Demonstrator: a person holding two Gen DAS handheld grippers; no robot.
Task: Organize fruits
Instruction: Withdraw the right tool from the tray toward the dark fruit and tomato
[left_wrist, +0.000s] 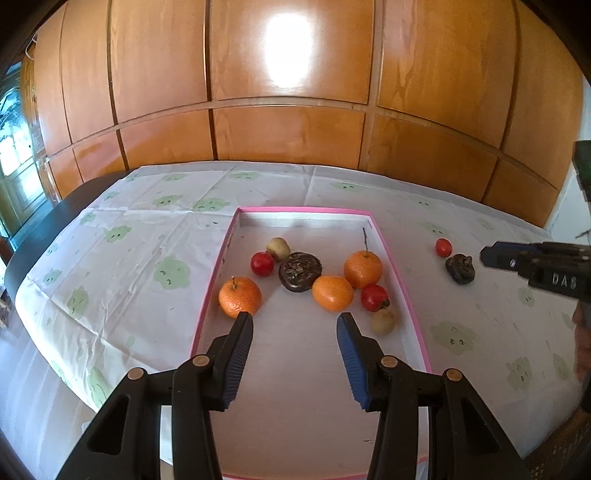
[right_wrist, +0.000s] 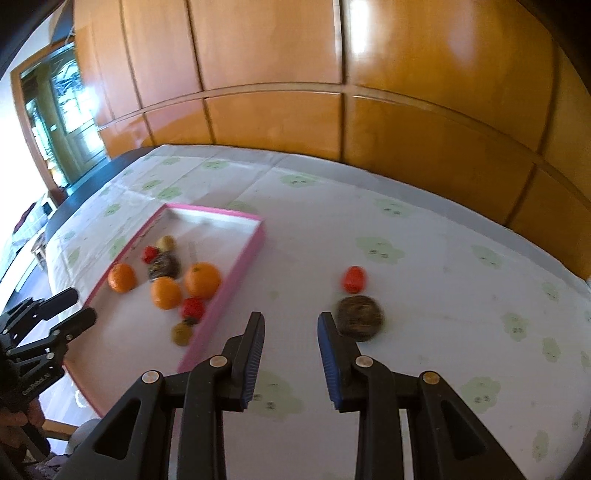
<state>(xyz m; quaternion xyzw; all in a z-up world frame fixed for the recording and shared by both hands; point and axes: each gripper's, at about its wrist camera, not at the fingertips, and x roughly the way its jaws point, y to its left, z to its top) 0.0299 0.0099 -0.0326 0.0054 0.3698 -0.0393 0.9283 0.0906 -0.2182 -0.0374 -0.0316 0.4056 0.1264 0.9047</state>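
While blur smears the dark fruit (right_wrist: 360, 318), both tools (left_wrist: 294, 320) (right_wrist: 291, 320) gape empty.

Both wrist fisheyes look steeply down from close above, sharing the shallow pink-rimmed cardboard tray (left_wrist: 400, 273) (right_wrist: 240, 264) of fruit.
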